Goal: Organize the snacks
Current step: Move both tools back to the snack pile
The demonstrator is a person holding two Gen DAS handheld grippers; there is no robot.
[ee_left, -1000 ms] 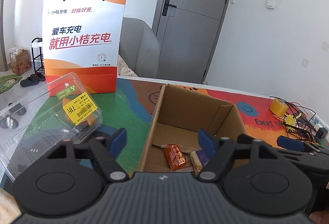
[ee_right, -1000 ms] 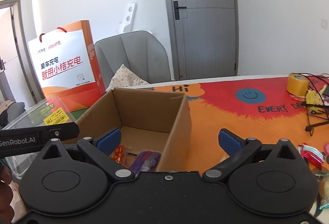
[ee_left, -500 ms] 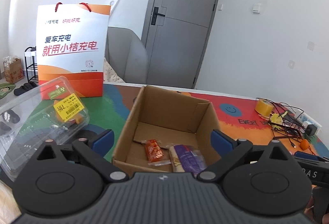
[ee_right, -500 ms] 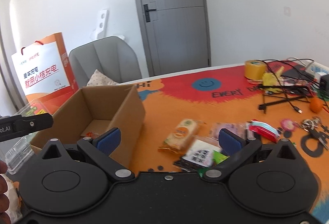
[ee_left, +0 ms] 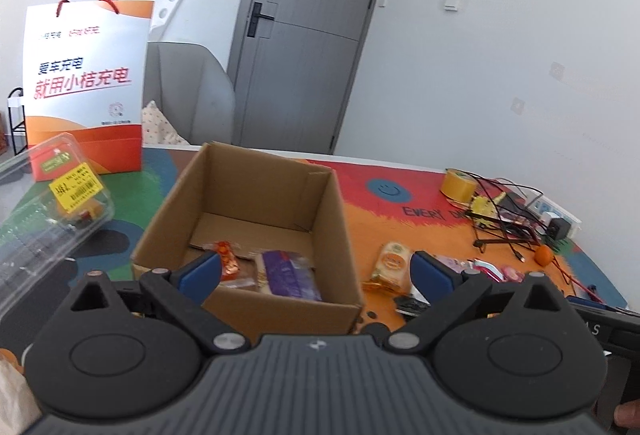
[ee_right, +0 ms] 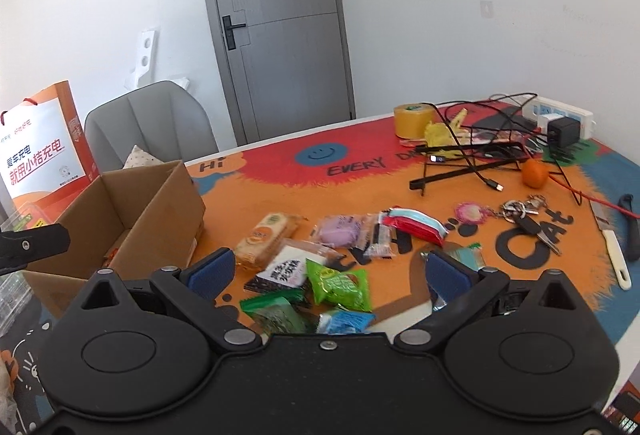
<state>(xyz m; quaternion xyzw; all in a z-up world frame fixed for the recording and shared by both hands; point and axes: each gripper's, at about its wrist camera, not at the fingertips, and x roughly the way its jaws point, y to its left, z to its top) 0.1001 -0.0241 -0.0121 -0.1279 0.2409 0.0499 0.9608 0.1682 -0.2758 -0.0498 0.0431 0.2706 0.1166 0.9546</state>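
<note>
My left tongs [ee_left: 316, 269] stand wide open and empty above the cardboard box [ee_left: 256, 235], which holds two packets; my right tongs [ee_right: 326, 269] are open, empty, over the loose snacks [ee_right: 320, 259] on the surface [ee_right: 280, 195]; risk: overlapping wrappers may lift together, or a slick green packet [ee_right: 340, 283] may slip from the pads.

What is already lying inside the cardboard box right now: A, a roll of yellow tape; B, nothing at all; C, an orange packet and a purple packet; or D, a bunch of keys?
C: the left wrist view shows an orange packet and a purple packet on the floor of the cardboard box, while the tape and keys lie out on the mat.
</note>
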